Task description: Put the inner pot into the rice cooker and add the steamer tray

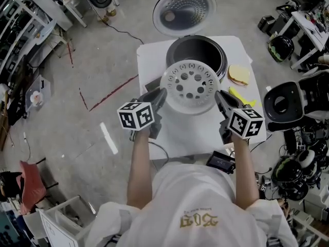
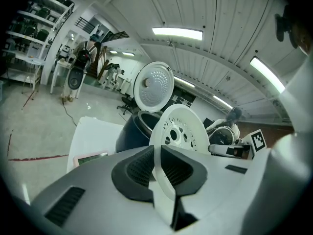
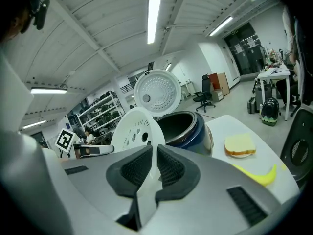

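The left gripper (image 2: pixel 159 163) has its 2 jaws nearly together, pinching the thin white rim of the steamer tray (image 1: pixel 189 86) between their ribbed pads. The right gripper (image 3: pixel 155 168) clamps the opposite rim the same way. Held between the 2, the tray hangs just in front of the rice cooker (image 1: pixel 222 60), off the white table (image 1: pixel 154 60). The cooker's lid (image 1: pixel 184 10) stands open behind it. Right of the cooker lie a slice of bread (image 1: pixel 239 74) and a yellow thing (image 1: pixel 237 94), which the right gripper partly hides. The tray covers the cooker's near edge, and its dark inside does not show whether the inner pot is seated.
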The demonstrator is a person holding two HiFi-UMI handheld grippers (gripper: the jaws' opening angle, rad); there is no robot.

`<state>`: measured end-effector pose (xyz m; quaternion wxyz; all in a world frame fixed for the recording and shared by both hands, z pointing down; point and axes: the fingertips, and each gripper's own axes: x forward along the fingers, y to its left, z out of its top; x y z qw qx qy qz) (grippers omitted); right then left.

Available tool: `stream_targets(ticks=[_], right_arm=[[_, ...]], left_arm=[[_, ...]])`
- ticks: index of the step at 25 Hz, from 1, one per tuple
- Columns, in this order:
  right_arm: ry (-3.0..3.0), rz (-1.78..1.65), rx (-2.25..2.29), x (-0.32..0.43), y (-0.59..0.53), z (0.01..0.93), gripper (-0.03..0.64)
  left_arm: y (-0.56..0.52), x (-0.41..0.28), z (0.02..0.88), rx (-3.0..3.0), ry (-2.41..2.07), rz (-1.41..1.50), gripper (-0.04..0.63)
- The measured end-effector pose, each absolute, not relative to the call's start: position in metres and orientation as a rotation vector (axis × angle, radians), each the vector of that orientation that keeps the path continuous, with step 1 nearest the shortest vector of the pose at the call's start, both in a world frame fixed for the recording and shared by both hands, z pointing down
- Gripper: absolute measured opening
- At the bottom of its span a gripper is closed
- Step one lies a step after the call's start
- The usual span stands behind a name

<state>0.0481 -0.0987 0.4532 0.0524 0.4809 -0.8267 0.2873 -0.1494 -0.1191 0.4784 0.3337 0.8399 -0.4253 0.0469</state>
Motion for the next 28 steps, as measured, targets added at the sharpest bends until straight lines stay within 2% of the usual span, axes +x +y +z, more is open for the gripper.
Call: stream_targets(ticks=[22, 28], right_arm=[[-2.569, 0.934, 1.462, 0.071, -0.153, 0.439, 0.046], [-2.604, 1.056, 1.426, 0.076, -0.161, 0.437, 0.057]], left_arm=[[-0.172, -0.127, 0.454, 2.197, -1.115, 0.053, 0.064], [-0.183, -0.122, 0.449, 2.177, -1.125, 0.032, 0.072]])
